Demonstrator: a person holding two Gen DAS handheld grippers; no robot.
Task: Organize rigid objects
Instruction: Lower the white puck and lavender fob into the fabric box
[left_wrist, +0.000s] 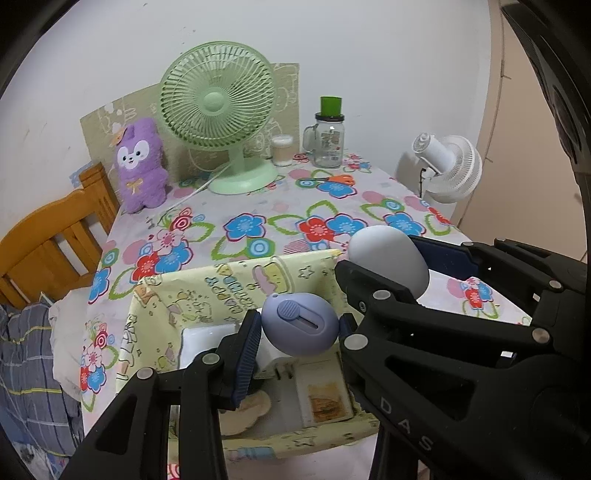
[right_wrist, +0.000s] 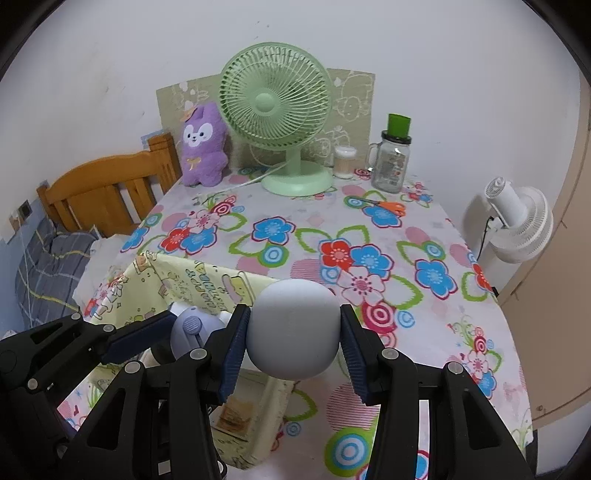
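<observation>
We pinch the cutter (left_wrist: 300, 325) in the left tool (left_wrist: 299, 332) over the box (left_wrist: 207, 291), ready for dropping in. The right tool (right_wrist: 293, 338) clamps the egg (right_wrist: 293, 328) beside it, queued next.

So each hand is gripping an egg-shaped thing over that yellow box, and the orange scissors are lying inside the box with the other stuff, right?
Not quite. The orange scissors lie on the flowered tablecloth near the glass jar, far from the yellow box; the right wrist view shows this. The rest holds: the left gripper grips a purple egg-shaped thing, the right gripper a pale grey one.
</observation>
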